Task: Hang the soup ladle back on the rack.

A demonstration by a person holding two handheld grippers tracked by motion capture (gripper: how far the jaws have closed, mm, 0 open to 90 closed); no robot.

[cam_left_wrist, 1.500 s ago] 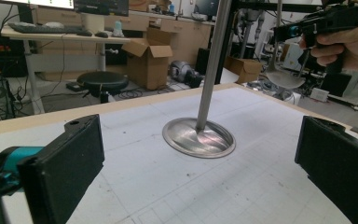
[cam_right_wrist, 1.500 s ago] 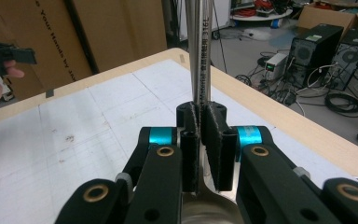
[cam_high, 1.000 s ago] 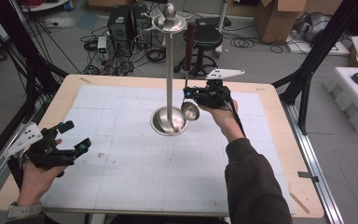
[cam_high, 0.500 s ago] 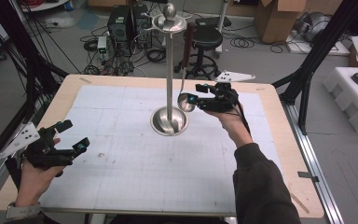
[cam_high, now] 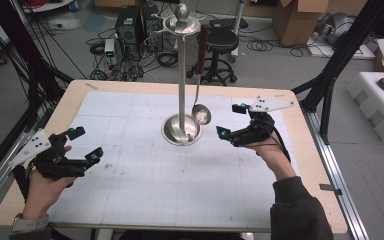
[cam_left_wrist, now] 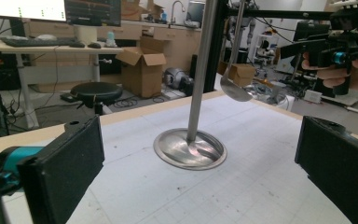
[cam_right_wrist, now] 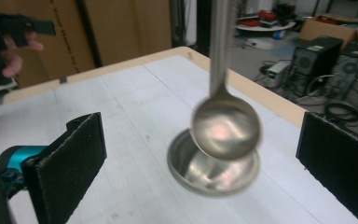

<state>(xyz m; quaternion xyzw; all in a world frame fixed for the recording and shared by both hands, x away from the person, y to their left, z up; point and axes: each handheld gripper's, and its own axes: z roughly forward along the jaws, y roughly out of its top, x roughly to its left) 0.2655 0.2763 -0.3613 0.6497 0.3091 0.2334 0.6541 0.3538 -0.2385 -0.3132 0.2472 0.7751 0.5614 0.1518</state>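
Note:
A steel stand (cam_high: 181,85) with a round base (cam_high: 181,131) rises mid-table. From its top disc hangs a ladle (cam_high: 201,115) on a dark handle, its bowl just right of the pole and blurred in the right gripper view (cam_right_wrist: 226,126). My right gripper (cam_high: 231,120) sits to the right of the bowl. Its jaws have just been opening and now stand wide, apart from the ladle, with nothing between the pads (cam_right_wrist: 70,158). My left gripper (cam_high: 86,144) rests open at the table's left, facing the stand base (cam_left_wrist: 190,149) and the ladle (cam_left_wrist: 235,91).
A white gridded mat (cam_high: 145,185) covers the wooden table (cam_high: 310,150). Beyond the far edge are a black stool (cam_high: 220,40), computer cases (cam_high: 130,25) and loose cables. Cardboard boxes (cam_high: 300,20) and white foam (cam_high: 380,100) lie on the right.
The right gripper let go of the ladle's bowl, opened wide and drew back to the right. The ladle now hangs free by the pole. The left gripper has stayed put.

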